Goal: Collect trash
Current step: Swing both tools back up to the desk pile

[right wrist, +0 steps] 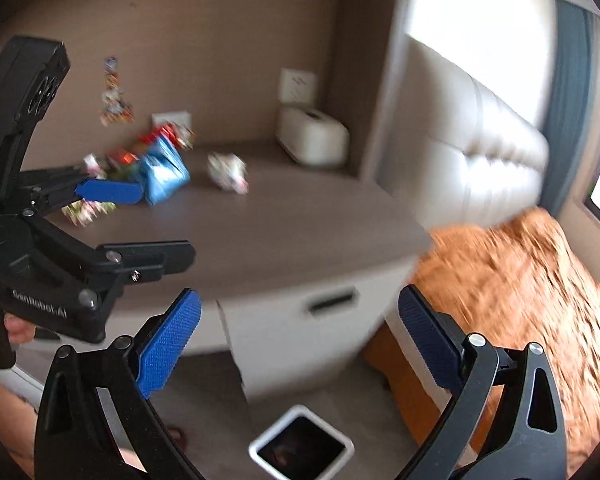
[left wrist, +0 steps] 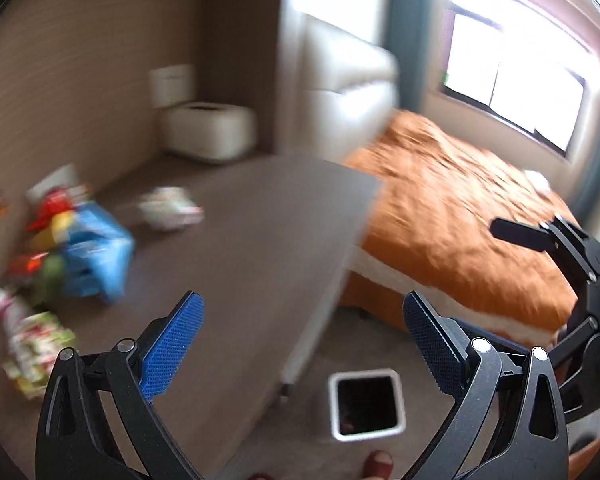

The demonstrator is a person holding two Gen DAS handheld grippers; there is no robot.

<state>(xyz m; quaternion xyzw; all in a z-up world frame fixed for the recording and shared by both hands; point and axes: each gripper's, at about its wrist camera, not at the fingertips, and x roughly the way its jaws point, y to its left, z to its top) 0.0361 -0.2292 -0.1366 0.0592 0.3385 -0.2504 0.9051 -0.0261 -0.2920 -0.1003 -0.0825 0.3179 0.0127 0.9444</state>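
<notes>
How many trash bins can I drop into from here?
1: the white square bin on the floor at the desk's corner, beside the bed. Its opening faces up. Others may be out of view.

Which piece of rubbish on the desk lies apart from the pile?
The crumpled white wrapper, alone mid-desk; the other wrappers cluster round the blue bag.
</notes>
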